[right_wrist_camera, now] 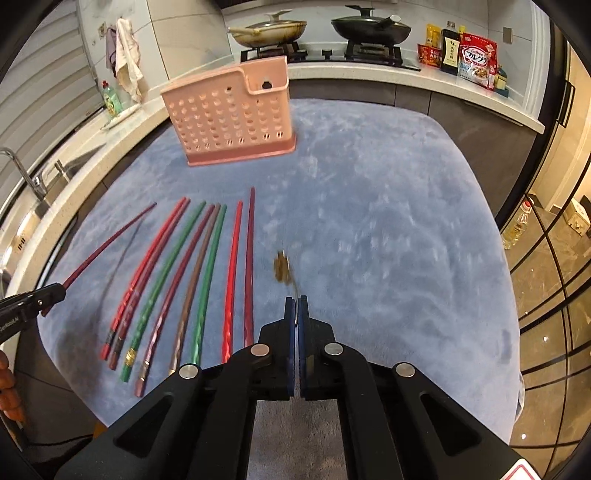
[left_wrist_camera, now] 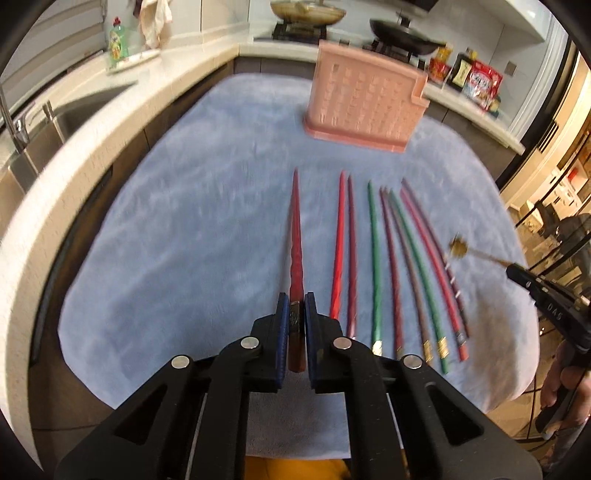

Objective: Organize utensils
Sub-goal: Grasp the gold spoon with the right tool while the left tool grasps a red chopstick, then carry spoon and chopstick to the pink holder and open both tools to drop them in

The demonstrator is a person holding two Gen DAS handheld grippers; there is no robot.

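My left gripper (left_wrist_camera: pixel 295 301) is shut on the thick end of a dark red chopstick (left_wrist_camera: pixel 295 229), held above the blue cloth (left_wrist_camera: pixel 184 240) with its tip pointing away. Several red, green and maroon chopsticks (left_wrist_camera: pixel 375 258) lie side by side on the cloth to its right. My right gripper (right_wrist_camera: pixel 296 301) is shut on a thin gold utensil (right_wrist_camera: pixel 282 271) with a small ornate head, blurred. From the right wrist, the left gripper (right_wrist_camera: pixel 55 291) and its chopstick (right_wrist_camera: pixel 110 240) show at the left. A pink perforated holder (right_wrist_camera: pixel 232 118) stands upright at the cloth's far side.
A sink with a tap (left_wrist_camera: pixel 18 129) and a green soap bottle (left_wrist_camera: pixel 118 40) sit on the counter at left. Two pans (right_wrist_camera: pixel 369 26) rest on the stove behind, food packets (right_wrist_camera: pixel 476 59) at back right. Glass panels (right_wrist_camera: pixel 546 258) stand at right. A hand (left_wrist_camera: pixel 561 384) holds the right gripper.
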